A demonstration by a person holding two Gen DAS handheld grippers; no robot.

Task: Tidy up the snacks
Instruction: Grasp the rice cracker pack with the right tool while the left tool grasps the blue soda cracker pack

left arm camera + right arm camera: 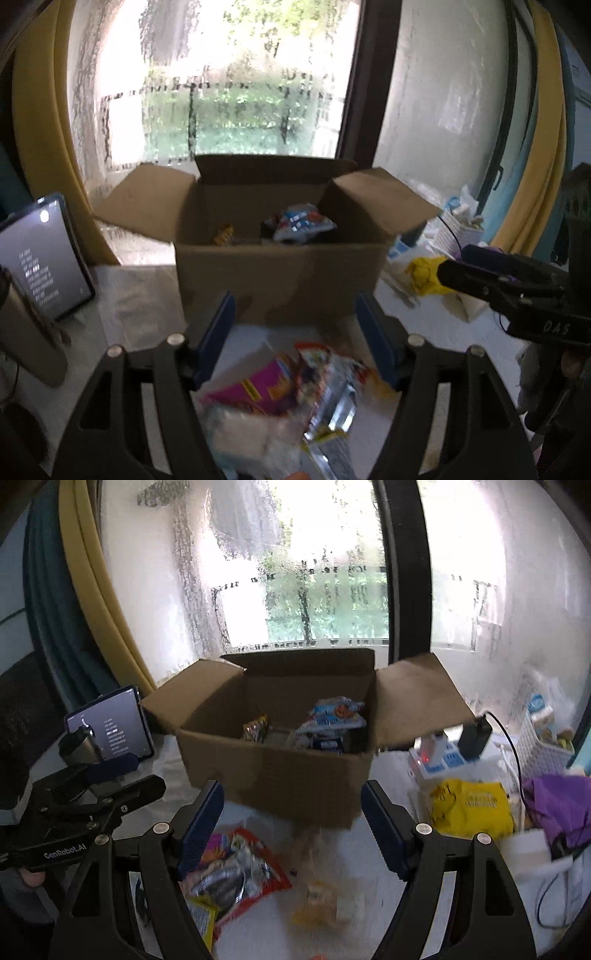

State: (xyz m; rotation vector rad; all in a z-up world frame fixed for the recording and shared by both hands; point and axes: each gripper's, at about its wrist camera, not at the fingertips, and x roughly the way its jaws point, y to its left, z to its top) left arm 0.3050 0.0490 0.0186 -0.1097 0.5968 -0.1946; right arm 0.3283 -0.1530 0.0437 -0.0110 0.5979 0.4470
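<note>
Open box (pixel 273 280) sat mid-table under the window (pixel 236 92), flaps out. Inside: blue-white packet (pixel 304 221) at back right, small yellow packet (pixel 224 235) to its left; same two visible from right wrist view, (pixel 334 716) and (pixel 255 728).

Left gripper (pixel 295 339): jaws wide apart, nothing held, hovering over loose snack pile (pixel 295 398) just in front of the box. Pile blurred; pink, red and silver wrappers distinguishable.

Right gripper (pixel 291 830): jaws also wide apart, empty. Below it, red packet (pixel 243 864) by the left finger, pale yellow packet (pixel 321 904) near centre, both on the table (pixel 369 904) and smeared by motion.

Grippers side by side, each seen at the edge of the other's view.

Right of the box: power strip (pixel 447 760) with black plug, yellow bag (pixel 472 808), purple cloth (pixel 561 805), white basket (pixel 543 746). Left of the box: tablet (pixel 44 254) propped up, screen lit.
</note>
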